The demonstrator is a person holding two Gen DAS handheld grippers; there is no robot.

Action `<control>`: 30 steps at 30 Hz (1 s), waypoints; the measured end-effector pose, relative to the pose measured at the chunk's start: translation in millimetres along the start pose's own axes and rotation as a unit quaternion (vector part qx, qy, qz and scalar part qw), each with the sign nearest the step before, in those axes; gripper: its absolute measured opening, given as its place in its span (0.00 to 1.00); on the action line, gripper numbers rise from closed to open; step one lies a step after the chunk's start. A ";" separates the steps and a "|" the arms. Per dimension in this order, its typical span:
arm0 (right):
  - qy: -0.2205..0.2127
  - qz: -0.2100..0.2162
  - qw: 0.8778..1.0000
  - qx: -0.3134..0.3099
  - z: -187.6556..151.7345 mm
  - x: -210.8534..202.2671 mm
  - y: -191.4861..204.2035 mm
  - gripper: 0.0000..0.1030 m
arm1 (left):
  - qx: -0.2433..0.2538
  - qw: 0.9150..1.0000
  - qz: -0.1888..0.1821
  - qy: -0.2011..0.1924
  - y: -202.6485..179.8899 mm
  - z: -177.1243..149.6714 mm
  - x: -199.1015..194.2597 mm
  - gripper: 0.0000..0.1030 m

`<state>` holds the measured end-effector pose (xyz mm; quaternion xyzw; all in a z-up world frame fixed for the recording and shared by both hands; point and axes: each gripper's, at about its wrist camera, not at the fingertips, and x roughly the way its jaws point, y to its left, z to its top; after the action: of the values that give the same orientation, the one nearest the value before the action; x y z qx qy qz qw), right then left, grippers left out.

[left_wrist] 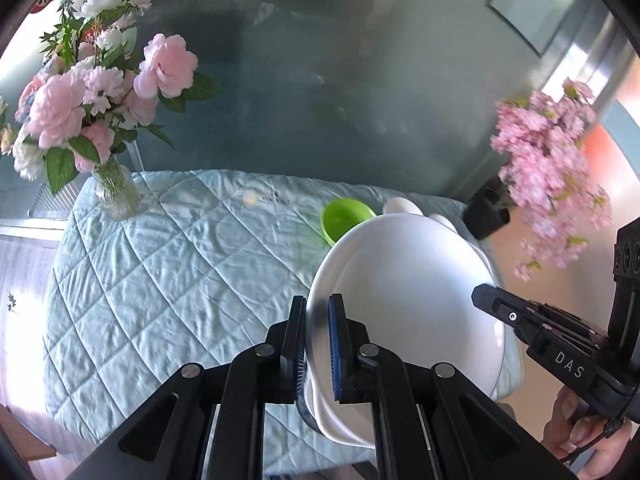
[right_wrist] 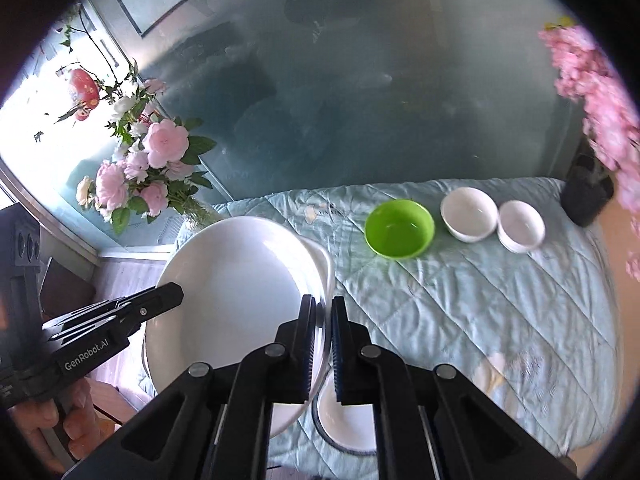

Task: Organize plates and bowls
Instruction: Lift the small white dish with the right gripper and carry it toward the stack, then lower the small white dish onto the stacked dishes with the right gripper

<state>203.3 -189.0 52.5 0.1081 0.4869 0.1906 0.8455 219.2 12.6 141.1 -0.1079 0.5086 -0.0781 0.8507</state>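
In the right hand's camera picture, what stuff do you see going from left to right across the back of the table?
Vase of pink flowers → green bowl → bigger white bowl → smaller white bowl → black pot with the pink blossoms.

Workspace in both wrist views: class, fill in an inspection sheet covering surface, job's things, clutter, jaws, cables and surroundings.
Surface: table under a quilted pale-blue cloth.
Job's things: large white plate held up off the cloth; green bowl and two white bowls in a row at the back; another white dish lies below the plate.
Clutter: glass vase of pink flowers; dark pot of pink blossom.
Jaws: left gripper and right gripper each shut on the plate's rim, opposite sides.
Cables: nothing seen.
Surroundings: blue-grey wall, bright window at left.
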 end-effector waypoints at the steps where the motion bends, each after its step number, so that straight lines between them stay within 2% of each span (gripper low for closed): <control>1: 0.002 0.000 1.000 0.004 -7.2 -5.5 -3.0 0.07 | 0.000 1.000 -0.002 0.001 -4.0 -6.6 -2.3 0.06; 7: 0.012 -0.003 1.000 0.021 -43.0 -25.7 -20.0 0.07 | 0.004 1.000 -0.014 0.024 -20.8 -57.8 7.8 0.06; 13: 0.036 -0.004 0.999 0.033 -77.6 -22.5 -35.1 0.07 | 0.003 0.999 -0.019 0.048 -21.5 -96.9 27.3 0.06; 20: 0.055 0.003 0.997 0.050 -103.7 -7.7 -45.6 0.07 | 0.006 0.998 -0.020 0.066 -13.8 -122.7 52.8 0.06; 30: 0.076 0.006 0.994 0.081 -126.4 28.6 -71.7 0.07 | 0.010 0.995 -0.022 0.097 -7.5 -148.9 112.0 0.06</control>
<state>122.6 -242.0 -59.8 0.1639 0.5626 0.1630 0.7937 140.3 -37.3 -20.3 -0.1024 0.5852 -0.1121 0.7965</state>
